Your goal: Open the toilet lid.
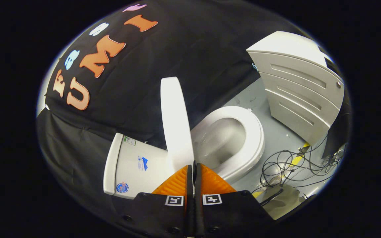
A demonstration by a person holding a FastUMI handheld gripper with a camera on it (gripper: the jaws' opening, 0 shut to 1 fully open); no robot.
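Grey floor (276, 138) carries a toilet with its lid (175, 122) raised upright against the tank (134, 165), the seat (253, 138) down at two o'clock. Fingers (194, 168) are pressed together just below the lid's edge. Cabinet (296, 96) and cables (289, 165) lie beyond.
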